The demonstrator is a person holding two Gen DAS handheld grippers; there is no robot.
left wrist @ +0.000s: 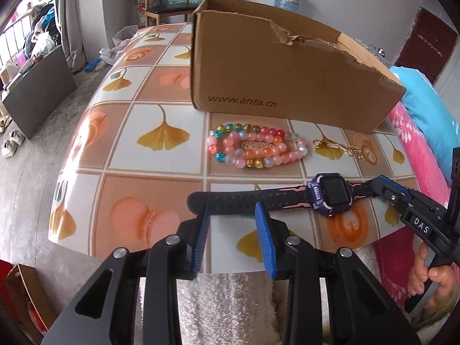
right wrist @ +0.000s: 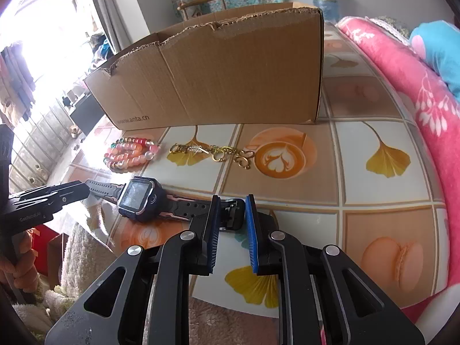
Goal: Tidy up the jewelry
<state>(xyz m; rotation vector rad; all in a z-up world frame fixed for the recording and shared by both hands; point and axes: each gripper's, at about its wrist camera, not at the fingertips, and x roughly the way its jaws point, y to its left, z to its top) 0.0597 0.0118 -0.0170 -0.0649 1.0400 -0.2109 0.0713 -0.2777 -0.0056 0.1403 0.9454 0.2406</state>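
I have the watch stretched between my two tools, low in both frames, just above the near edge of the table. It has a square glossy black screen in a purple case and a perforated rubbery black strap with pink trim. In the left wrist view my left tool stands with its ribbed blue pads apart on either side of the long strap end; I cannot tell whether they press on it. In the right wrist view my right tool is set narrow around the buckle end, pads close against it. The table wears a slick printed cloth of square tiles showing ginkgo leaves, macarons and latte cups. At mid-frame lie the bead bracelets, round, pearly pink and crackled multicolour, coiled in a heap. Just beside them on the right is a gold chain of scrolled metal links. Behind both stands a corrugated cardboard box with a torn, ragged rim.
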